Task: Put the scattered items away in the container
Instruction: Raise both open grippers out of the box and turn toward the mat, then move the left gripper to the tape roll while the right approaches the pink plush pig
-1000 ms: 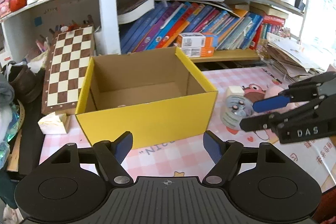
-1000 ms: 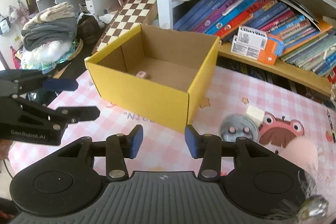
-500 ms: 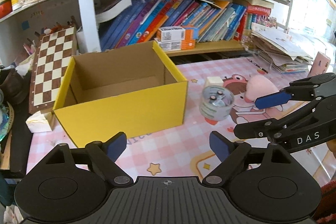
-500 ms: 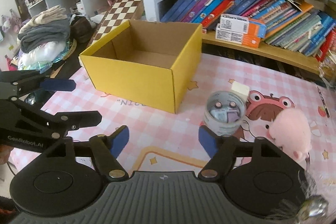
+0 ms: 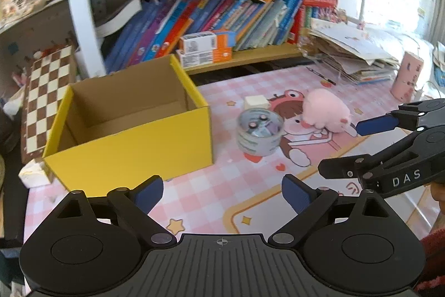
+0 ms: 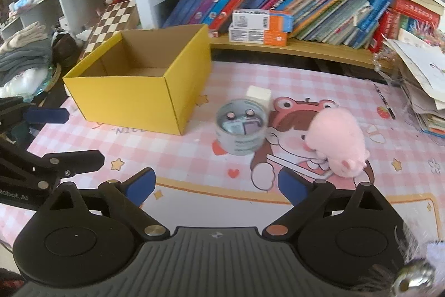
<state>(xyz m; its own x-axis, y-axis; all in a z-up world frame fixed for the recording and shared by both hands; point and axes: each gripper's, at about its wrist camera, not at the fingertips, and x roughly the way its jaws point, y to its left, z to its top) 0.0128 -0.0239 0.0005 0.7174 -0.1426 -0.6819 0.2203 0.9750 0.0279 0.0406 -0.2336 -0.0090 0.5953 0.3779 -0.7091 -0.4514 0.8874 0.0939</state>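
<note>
The blue-padded fingers of the left gripper [image 5: 222, 191] are spread wide and hold nothing, and those of the right gripper [image 6: 216, 184] are equally released and bare. Both hover above the near part of a desk covered by a pink checkered mat [image 6: 194, 155] printed with stars and a cartoon frog character.

The open yellow cardboard box [image 6: 144, 80] with a plain brown inside stands on the far left of the mat; its floor is mostly hidden by the near wall. Just right of the box sits a clear round plastic tub [image 6: 241, 130] with small items inside. A small white cube [image 6: 258, 95] touches the tub's far side. Near the tub's right, a fluffy pink plush toy [image 6: 338, 139] lies on the frog drawing.

Beyond the desk, a low wooden shelf carries a row of leaning colourful books [image 6: 292, 4] and two stacked orange-and-white cartons [image 6: 260, 27]. A brown-and-cream chessboard [image 5: 46, 91] leans behind the box on the left. A loose pile of papers [image 5: 353, 57] sits at far right.
</note>
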